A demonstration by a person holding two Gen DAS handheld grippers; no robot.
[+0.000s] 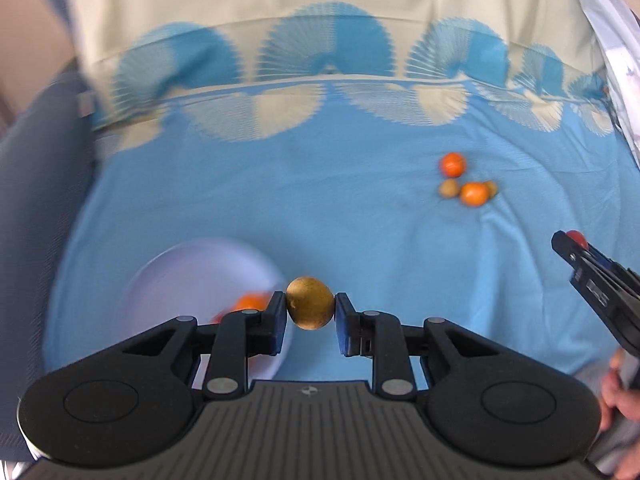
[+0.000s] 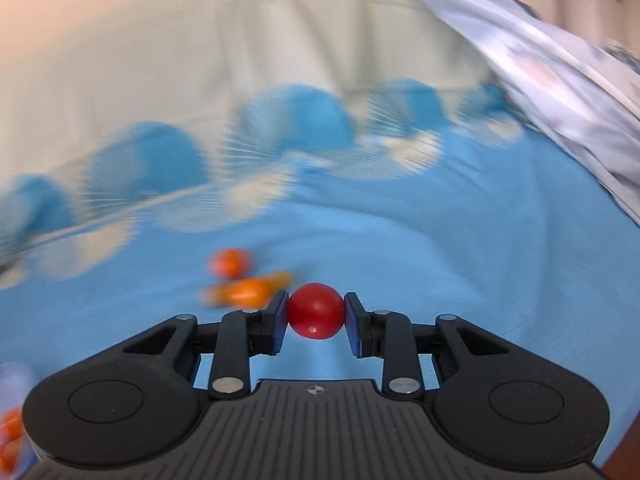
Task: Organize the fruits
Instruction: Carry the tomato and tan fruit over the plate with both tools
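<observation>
My left gripper (image 1: 310, 307) is shut on a small round golden-brown fruit (image 1: 309, 302), held above the blue cloth just right of a white plate (image 1: 180, 276). An orange fruit (image 1: 250, 302) lies in that plate, partly hidden behind my left finger. My right gripper (image 2: 316, 312) is shut on a small red fruit (image 2: 316, 311); the left wrist view shows it at the right edge as the right gripper (image 1: 570, 242) with the red fruit (image 1: 577, 237) at its tip. A cluster of orange fruits (image 1: 464, 184) and small brown ones lies on the cloth at the far right.
A blue cloth (image 1: 340, 208) with a fan pattern along its far border covers the surface. A pale patterned fabric (image 2: 560, 80) hangs at the right. A person's hand (image 1: 618, 396) shows at the lower right. In the right wrist view the orange fruits (image 2: 240, 284) lie blurred just left of my fingers.
</observation>
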